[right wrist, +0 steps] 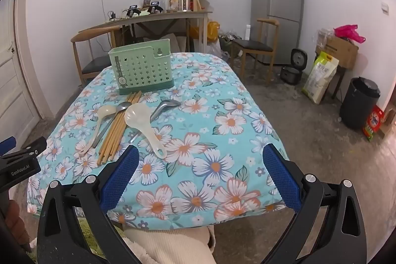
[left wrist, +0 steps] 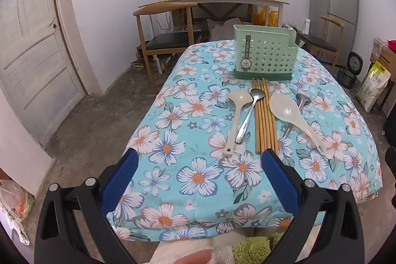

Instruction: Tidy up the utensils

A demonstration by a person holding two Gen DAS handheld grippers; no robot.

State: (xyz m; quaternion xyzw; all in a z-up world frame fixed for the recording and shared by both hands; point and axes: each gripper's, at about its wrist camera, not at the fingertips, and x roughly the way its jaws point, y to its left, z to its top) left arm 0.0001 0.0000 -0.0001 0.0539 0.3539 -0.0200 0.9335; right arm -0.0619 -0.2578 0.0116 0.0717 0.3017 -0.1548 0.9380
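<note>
A green perforated utensil holder (left wrist: 264,56) (right wrist: 142,67) stands upright toward the far end of the floral tablecloth (left wrist: 188,120) (right wrist: 222,140). In front of it lie a cream ladle (left wrist: 235,120) (right wrist: 99,123), a steel spoon (left wrist: 248,113) (right wrist: 116,113), a bundle of wooden chopsticks (left wrist: 266,120) (right wrist: 117,131), a translucent rice paddle (left wrist: 294,118) (right wrist: 143,125) and a second steel spoon (left wrist: 300,105) (right wrist: 164,107). My left gripper (left wrist: 199,157) hovers open over the near table edge, short of the handles. My right gripper (right wrist: 201,155) is open too, to the right of the utensils, with nothing between its fingers.
Wooden chairs (left wrist: 165,36) (right wrist: 257,46) stand beyond the table, and a cluttered desk (left wrist: 215,0) lines the back wall. A grey fridge (right wrist: 277,9), rice cooker (right wrist: 293,71), sack (right wrist: 320,76) and black bin (right wrist: 358,103) are on the right; a door (left wrist: 32,53) is on the left.
</note>
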